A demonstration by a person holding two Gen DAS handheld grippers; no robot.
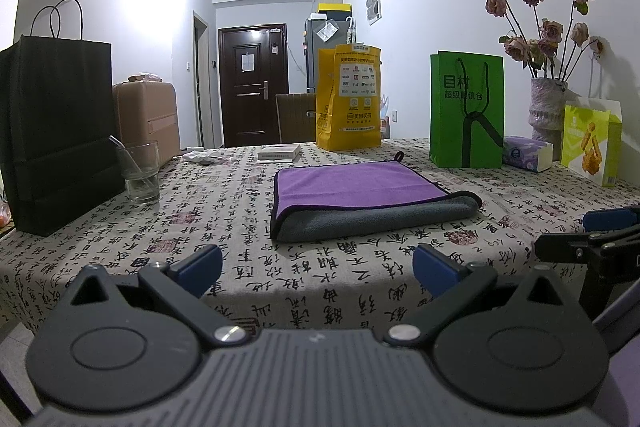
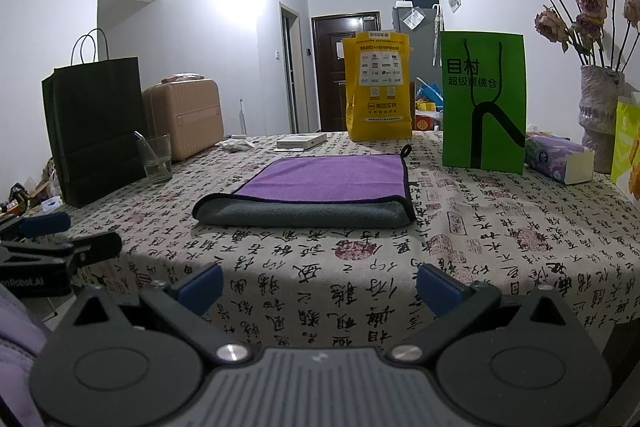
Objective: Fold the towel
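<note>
A purple towel (image 1: 356,185) with a grey underside lies folded on the table, its rounded grey fold facing me; it also shows in the right wrist view (image 2: 324,179). A small hanging loop sticks out at its far right corner. My left gripper (image 1: 316,269) is open and empty, held back at the table's near edge, short of the towel. My right gripper (image 2: 318,285) is open and empty too, also short of the towel. The right gripper's fingers (image 1: 608,219) show at the right edge of the left wrist view; the left gripper's fingers (image 2: 44,225) show at the left of the right wrist view.
The table (image 1: 224,211) has a calligraphy-print cloth. A black paper bag (image 1: 56,131) and a glass (image 1: 140,171) stand at the left. A yellow bag (image 1: 348,99), a green bag (image 1: 466,109), a tissue pack (image 1: 526,153), a vase of dried roses (image 1: 548,107) and a snack box (image 1: 590,141) stand behind and right.
</note>
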